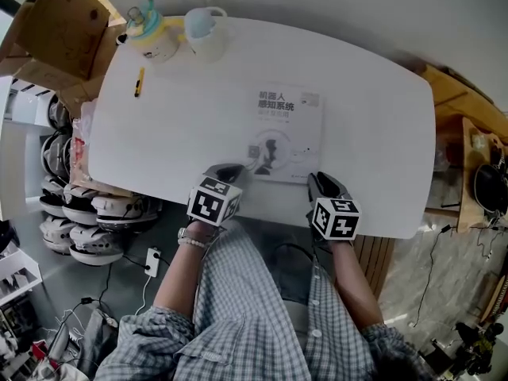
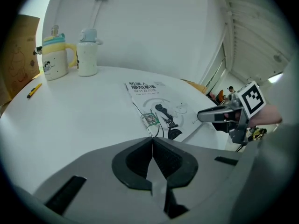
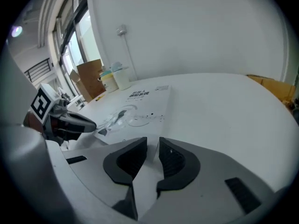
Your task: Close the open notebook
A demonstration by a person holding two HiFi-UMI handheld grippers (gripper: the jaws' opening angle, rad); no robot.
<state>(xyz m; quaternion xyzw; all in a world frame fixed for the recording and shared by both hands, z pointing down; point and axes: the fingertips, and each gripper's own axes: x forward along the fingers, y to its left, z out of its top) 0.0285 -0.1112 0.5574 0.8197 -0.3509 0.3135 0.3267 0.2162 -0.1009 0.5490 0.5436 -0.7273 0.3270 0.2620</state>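
Notebook first: the thin white notebook, with a black title and a dark figure printed on its cover, lies flat and shut on the white rounded table. It sits cover up, toward the edge nearest you, with no page showing. By my reading the closing is done, and all you have left is to draw your hands away.

Your left gripper sits at the notebook's near left corner, its grey jaws pressed together on nothing. Your right gripper is just beside the near right corner, jaws parted by only a narrow slit, and it is empty too.

Well apart, at the table's far left end, stand a yellow lidded mug and a white cup with a pale blue lid. A yellow pen lies near them.
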